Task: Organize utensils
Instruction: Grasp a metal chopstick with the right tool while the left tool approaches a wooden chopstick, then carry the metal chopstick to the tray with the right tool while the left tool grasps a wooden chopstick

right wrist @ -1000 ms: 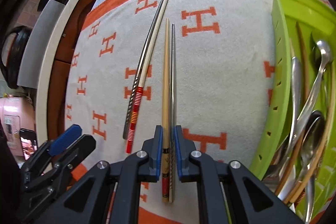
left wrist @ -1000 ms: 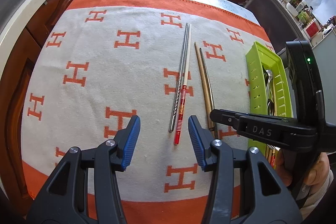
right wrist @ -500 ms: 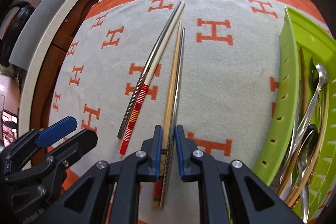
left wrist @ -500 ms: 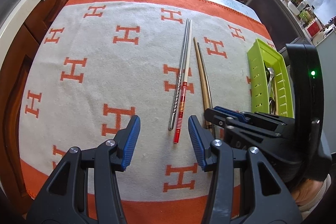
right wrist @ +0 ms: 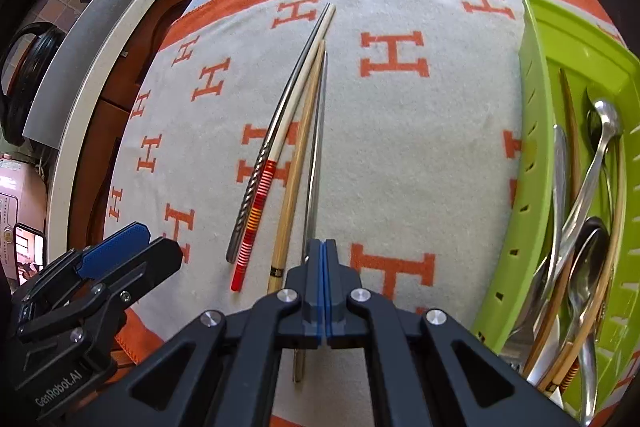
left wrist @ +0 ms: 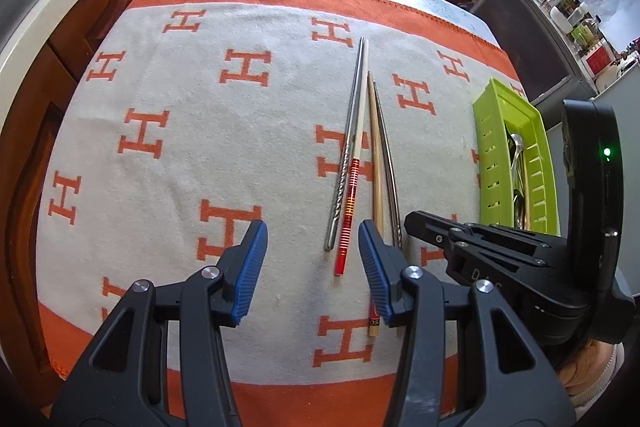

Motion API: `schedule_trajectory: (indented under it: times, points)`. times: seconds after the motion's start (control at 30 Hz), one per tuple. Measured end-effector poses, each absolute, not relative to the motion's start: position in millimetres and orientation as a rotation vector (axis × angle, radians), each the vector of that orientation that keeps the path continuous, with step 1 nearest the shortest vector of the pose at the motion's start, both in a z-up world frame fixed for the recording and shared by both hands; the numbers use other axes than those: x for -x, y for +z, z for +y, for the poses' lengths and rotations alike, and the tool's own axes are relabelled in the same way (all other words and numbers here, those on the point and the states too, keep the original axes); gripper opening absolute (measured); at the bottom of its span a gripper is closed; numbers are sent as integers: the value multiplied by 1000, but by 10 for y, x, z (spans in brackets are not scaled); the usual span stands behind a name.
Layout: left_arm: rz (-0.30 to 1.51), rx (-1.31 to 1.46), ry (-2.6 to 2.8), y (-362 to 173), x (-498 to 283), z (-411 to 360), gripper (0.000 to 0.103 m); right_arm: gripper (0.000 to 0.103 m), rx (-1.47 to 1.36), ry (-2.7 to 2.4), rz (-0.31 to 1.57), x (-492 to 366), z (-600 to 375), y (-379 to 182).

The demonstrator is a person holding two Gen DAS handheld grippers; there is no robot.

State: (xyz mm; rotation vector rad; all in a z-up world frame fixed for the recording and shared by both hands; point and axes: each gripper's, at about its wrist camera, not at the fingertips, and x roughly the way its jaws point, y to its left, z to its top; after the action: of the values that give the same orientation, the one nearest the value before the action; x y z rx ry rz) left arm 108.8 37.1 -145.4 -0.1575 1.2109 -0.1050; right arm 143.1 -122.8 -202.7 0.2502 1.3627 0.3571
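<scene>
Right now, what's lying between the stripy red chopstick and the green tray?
Two chopsticks: a bamboo chopstick and a plain metal chopstick held by the right gripper. Past them, bare blanket reaches the green tray. The right wrist view shows it best.

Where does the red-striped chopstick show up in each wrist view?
Left wrist: the red-striped chopstick lies at centre, its red end between the open left gripper fingers.
Right wrist: the chopstick lies left of centre, left of the shut right gripper.
Shared landmark: the green tray at the right.
</scene>
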Motion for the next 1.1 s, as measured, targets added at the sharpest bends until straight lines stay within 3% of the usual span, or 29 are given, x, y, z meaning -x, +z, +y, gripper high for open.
schedule_trajectory:
  times: [0.27,0.8,1.1]
  points:
    - [1209,168,-95,-1446,-1085,407,44,4,-303,366,1368,-1430,-1232,-1994]
    - [1217,192,-71,-1452,-1091,487,44,7,14,322,1283,-1295,-824,-2001]
    - [1213,176,-67,-1461,-1068,465,44,5,-228,316,1289,-1267,-1226,-1909]
